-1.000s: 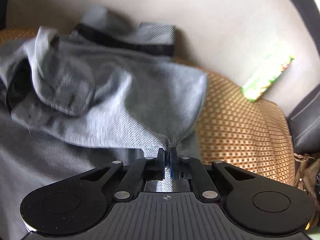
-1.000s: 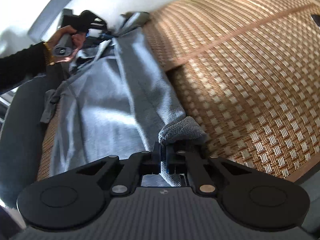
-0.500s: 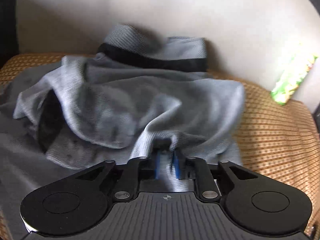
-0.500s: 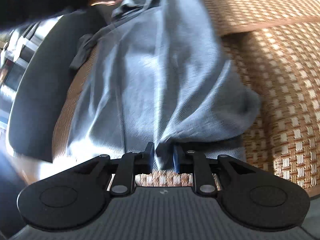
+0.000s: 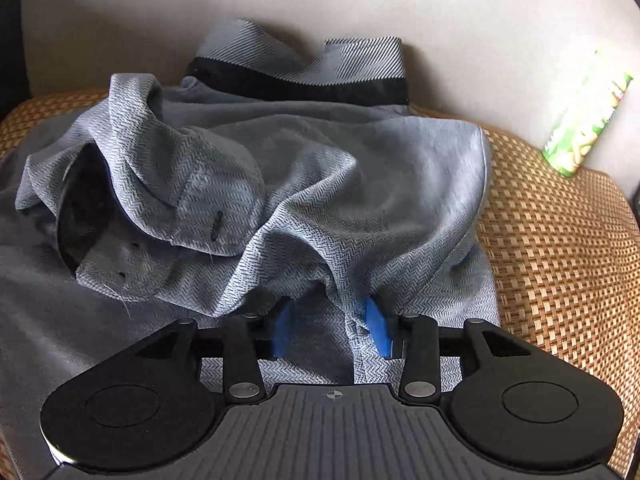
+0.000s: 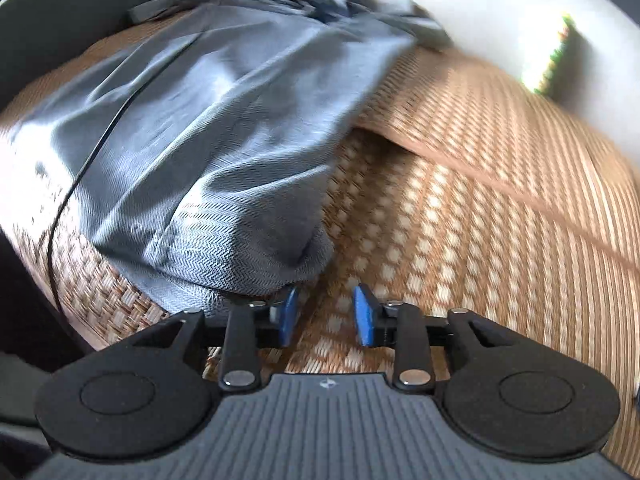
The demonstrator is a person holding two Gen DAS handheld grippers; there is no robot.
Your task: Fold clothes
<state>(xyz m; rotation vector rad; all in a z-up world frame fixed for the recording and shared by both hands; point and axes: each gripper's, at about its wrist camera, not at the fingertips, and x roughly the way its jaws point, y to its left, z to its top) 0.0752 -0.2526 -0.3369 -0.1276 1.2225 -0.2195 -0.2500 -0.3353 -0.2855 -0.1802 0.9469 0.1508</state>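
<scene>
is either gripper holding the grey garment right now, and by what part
Nothing is held. The left gripper has its jaws opening, with a fold of the grey garment loose between them. The right gripper is opening over bare woven mat.

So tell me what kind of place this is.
Probably a living room at home: grey trousers lie on a sofa seat covered with a woven mat, a pale backrest behind.

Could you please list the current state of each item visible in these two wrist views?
Grey garment: crumpled, lying on the mat.
Left tool: opening, fabric loose between the pads.
Right tool: opening, nothing between the pads.
Green packet: leaning against the backrest.
</scene>
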